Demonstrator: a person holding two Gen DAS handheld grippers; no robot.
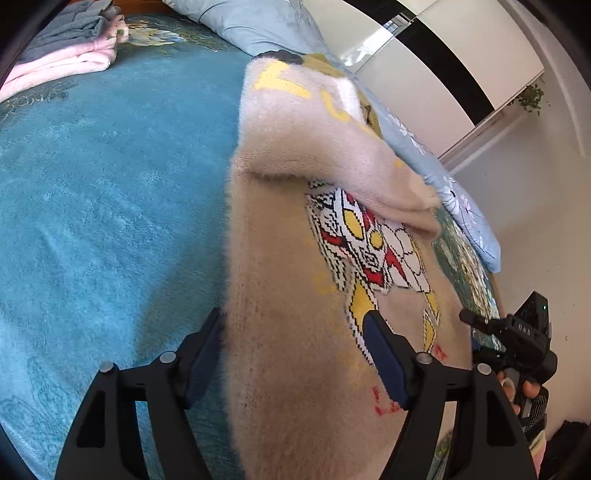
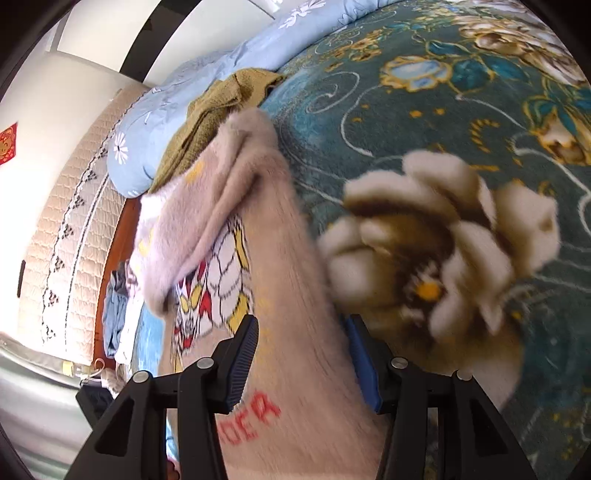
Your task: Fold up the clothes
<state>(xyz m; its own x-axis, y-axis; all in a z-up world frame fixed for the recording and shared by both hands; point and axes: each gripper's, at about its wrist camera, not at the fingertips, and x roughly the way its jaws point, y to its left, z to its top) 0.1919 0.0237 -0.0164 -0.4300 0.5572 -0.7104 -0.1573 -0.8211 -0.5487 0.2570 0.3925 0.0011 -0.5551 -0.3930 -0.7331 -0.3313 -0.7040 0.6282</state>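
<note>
A beige fuzzy sweater (image 1: 295, 266) with a red, yellow and white cartoon figure lies flat on the blue blanket (image 1: 92, 221). One sleeve (image 1: 325, 147) is folded across its chest. My left gripper (image 1: 295, 350) is open over the hem's left side, one finger on the blanket beside the edge, the other on the fabric. My right gripper (image 2: 301, 354) is open and straddles the sweater's (image 2: 288, 295) opposite edge, near red lettering; the folded sleeve (image 2: 199, 229) lies beyond it. From the left wrist view the right gripper (image 1: 476, 325) sits at the sweater's right edge, held by a hand (image 1: 517, 387).
Folded pink and grey clothes (image 1: 74, 48) are stacked at the bed's far left. A light blue flowered quilt (image 1: 258, 26) and an olive garment (image 2: 221, 99) lie past the sweater's collar. The flowered blanket (image 2: 443, 92) spreads to the right. A white wardrobe (image 1: 443, 55) and padded headboard (image 2: 62, 221) border the bed.
</note>
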